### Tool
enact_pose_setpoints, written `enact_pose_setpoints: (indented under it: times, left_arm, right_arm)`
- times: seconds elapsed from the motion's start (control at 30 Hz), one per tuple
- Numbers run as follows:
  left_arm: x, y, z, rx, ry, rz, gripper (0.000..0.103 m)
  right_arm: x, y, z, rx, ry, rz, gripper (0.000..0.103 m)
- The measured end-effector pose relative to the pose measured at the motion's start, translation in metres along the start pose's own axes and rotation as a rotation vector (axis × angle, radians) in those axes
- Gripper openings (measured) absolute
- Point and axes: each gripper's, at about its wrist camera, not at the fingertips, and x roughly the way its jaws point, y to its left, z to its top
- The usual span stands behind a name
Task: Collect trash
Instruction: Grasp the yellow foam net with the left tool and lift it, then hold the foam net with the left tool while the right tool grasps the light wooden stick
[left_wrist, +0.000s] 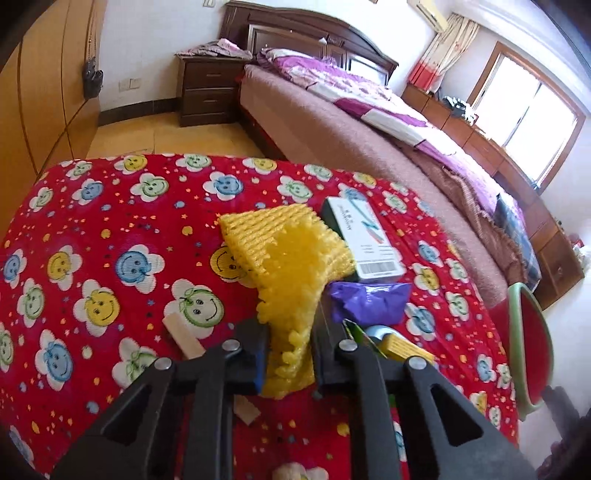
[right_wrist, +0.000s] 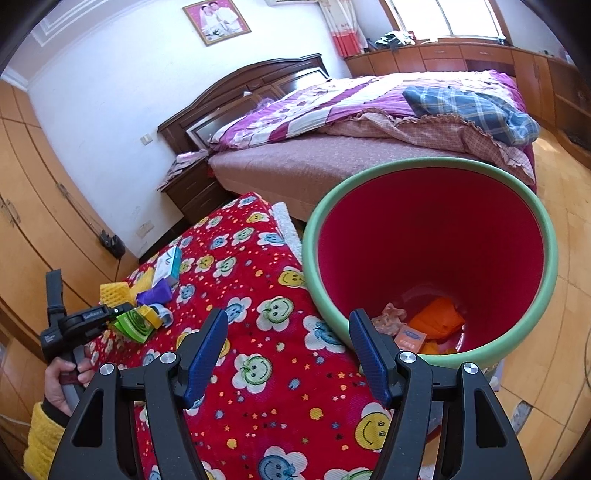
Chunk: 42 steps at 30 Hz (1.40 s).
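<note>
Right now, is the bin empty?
Not empty. The bin holds an orange wrapper, a small box and crumpled scrap.

I've got the yellow foam net (left_wrist: 284, 258) crumpled at centre, white box (left_wrist: 364, 240) at its two o'clock, purple wrapper (left_wrist: 365, 301) at four; red bin (right_wrist: 428, 236) holds orange scraps.

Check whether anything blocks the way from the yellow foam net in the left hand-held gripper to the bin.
Nothing visible does. The left hand-held gripper is shut on the yellow foam net; only bare red cloth lies toward the open bin.
</note>
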Motion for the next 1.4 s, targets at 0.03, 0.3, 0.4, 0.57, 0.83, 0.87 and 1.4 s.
enact_pose_setpoints:
  times: [0.03,0.3,0.4,0.57,0.83,0.87,1.4]
  left_arm:
    - [-0.006,0.002,0.000,-0.007,-0.006,-0.009,0.018]
    - [-0.046,0.012,-0.009,-0.035,-0.026,-0.032,0.018]
    - [-0.065,0.024,-0.016,-0.054,-0.048,-0.013,0.018]
    - [-0.092,0.049,-0.023,-0.065,-0.074,0.065,0.018]
    - [-0.116,0.099,-0.041,-0.101,-0.072,0.194,0.018]
    - [-0.117,0.103,-0.043,-0.100,-0.073,0.211,0.018]
    - [-0.099,0.151,-0.069,-0.138,-0.082,0.272,0.018]
  right_arm:
    - [0.000,0.003,0.000,-0.008,0.000,0.003,0.070]
    - [-0.006,0.033,0.003,-0.072,-0.002,0.061,0.070]
    - [-0.003,0.049,0.003,-0.110,0.015,0.085,0.070]
    - [0.005,0.081,0.003,-0.174,0.052,0.132,0.070]
    - [0.026,0.148,-0.007,-0.303,0.134,0.227,0.070]
    - [0.030,0.156,-0.010,-0.319,0.145,0.236,0.070]
    - [0.123,0.273,-0.058,-0.506,0.285,0.316,0.053]
